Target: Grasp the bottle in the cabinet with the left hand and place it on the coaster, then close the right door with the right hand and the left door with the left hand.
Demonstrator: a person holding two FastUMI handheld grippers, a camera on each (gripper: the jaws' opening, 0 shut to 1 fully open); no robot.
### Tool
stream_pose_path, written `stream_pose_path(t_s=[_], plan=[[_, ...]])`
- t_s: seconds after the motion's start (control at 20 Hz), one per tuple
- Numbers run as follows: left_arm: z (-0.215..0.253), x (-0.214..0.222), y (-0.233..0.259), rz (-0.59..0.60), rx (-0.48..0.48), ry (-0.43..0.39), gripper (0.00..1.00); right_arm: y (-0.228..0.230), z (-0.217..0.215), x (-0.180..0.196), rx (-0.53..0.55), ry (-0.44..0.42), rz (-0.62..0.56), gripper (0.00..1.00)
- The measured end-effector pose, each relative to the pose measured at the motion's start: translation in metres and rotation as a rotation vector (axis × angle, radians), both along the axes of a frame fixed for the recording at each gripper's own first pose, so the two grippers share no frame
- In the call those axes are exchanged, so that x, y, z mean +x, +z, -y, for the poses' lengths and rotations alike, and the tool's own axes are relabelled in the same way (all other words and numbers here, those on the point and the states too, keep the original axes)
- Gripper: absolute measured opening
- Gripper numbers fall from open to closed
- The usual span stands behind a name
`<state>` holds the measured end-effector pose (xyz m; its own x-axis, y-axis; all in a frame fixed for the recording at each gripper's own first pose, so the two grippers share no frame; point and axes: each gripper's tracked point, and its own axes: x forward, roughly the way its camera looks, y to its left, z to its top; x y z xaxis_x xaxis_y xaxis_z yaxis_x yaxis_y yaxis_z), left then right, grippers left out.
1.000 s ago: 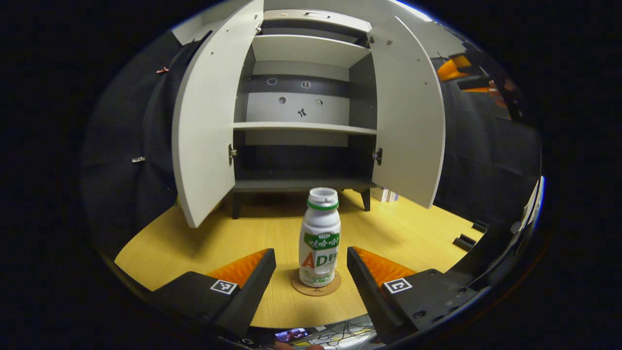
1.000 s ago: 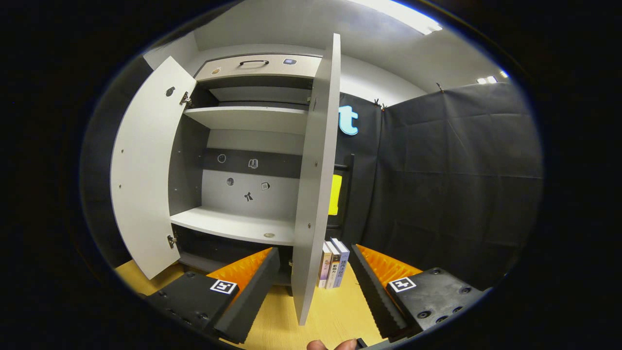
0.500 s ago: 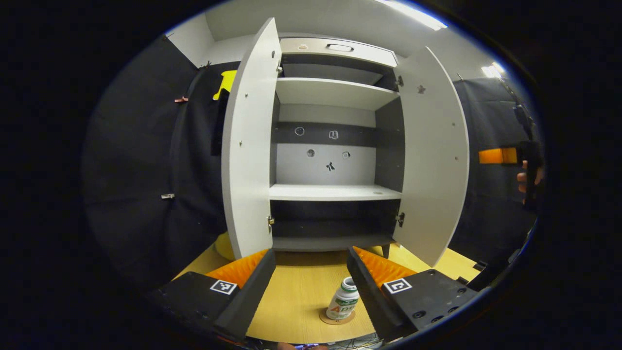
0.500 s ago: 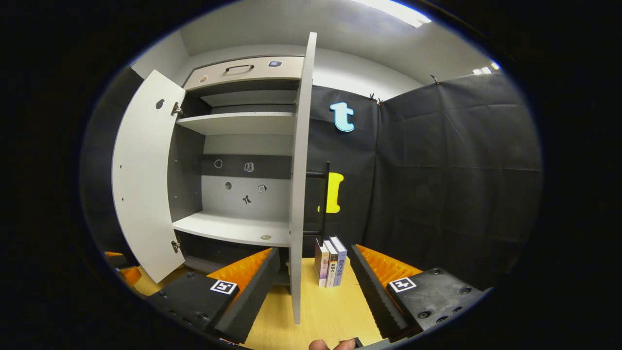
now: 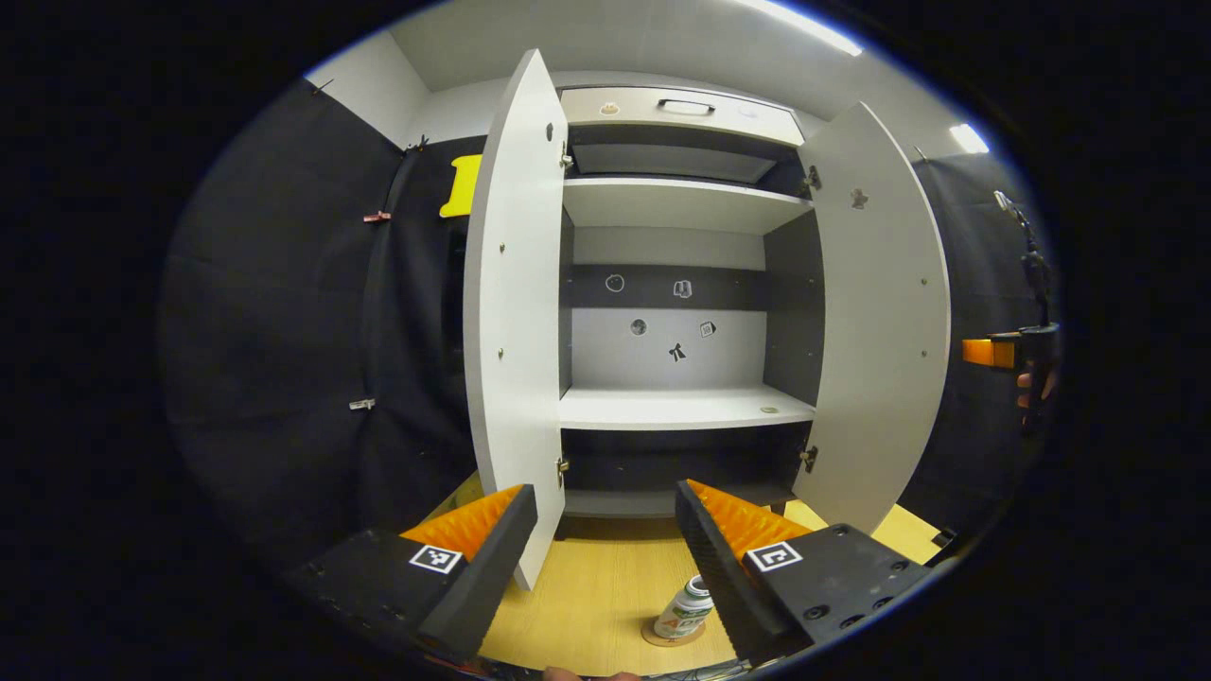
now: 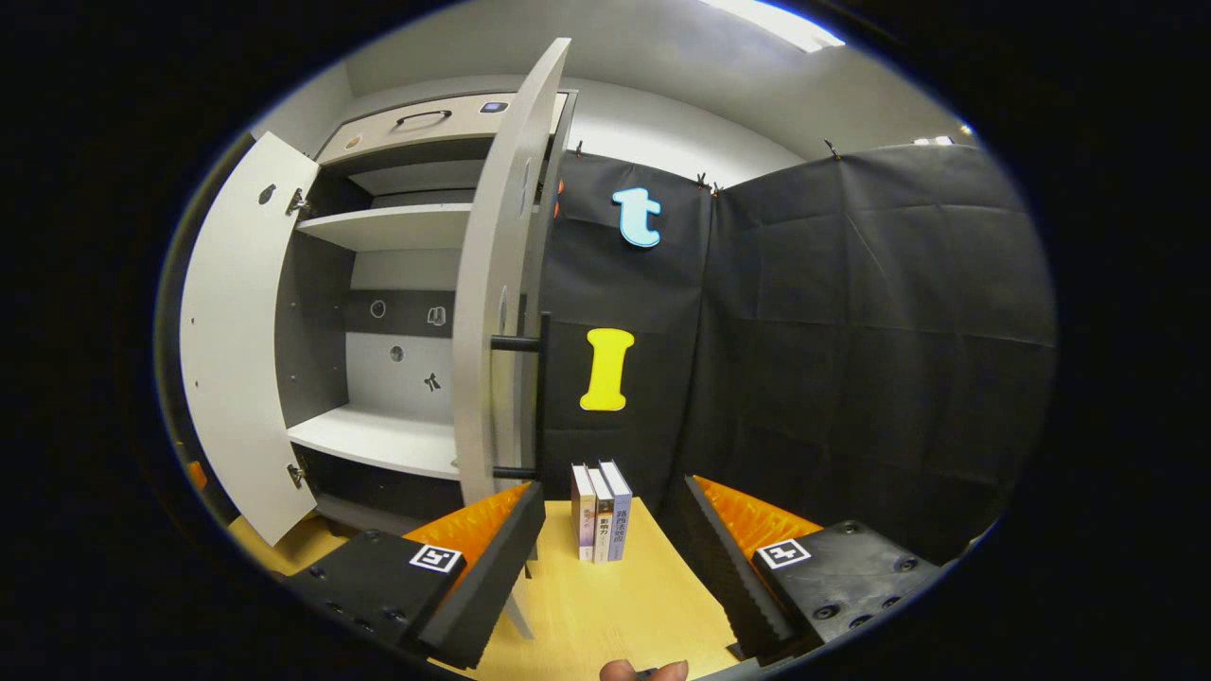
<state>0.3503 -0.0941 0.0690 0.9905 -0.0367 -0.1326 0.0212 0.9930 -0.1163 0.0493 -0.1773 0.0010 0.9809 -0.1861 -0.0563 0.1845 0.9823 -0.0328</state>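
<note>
The bottle (image 5: 688, 606) stands on the coaster (image 5: 674, 633), on the worktop (image 5: 587, 605) in front of the cabinet (image 5: 676, 284). Next comes the right door (image 6: 494, 322): it lies left of the right tool (image 6: 613, 553), edge-on and upright. Both tools, also the left tool (image 5: 605, 558), are apart and empty.

Black cloth walls (image 6: 851, 331) w/ clips along top, white wall (image 6: 662, 123) above. Ceiling light strip (image 5: 804, 24) overhead. Yellow wood tabletop (image 6: 605, 605); three books (image 6: 601, 511) upright nr the cloth.
</note>
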Motion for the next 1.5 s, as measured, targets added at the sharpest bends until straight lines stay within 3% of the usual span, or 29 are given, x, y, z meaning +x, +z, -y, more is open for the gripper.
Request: stream_pose_path(t_s=[0.45,0.7,0.9,1.15,1.5], plan=[[-0.047,-0.001,0.012,0.004,0.055,0.142,0.94,0.004,0.01,0.04,0.074,0.04,0.017,0.95],[-0.054,-0.005,0.007,-0.007,0.071,0.152,0.94,-0.001,0.006,0.036,0.148,0.064,0.008,0.94],[-0.057,-0.008,0.004,-0.003,0.098,0.138,0.94,0.001,-0.018,0.036,0.148,0.071,0.015,0.95],[-0.063,-0.008,0.003,-0.003,0.053,0.135,0.94,0.002,-0.055,0.035,0.147,0.14,0.011,0.95],[-0.083,-0.012,-0.001,-0.007,0.062,0.148,0.93,0.001,-0.107,0.044,0.155,0.224,0.013,0.95]])
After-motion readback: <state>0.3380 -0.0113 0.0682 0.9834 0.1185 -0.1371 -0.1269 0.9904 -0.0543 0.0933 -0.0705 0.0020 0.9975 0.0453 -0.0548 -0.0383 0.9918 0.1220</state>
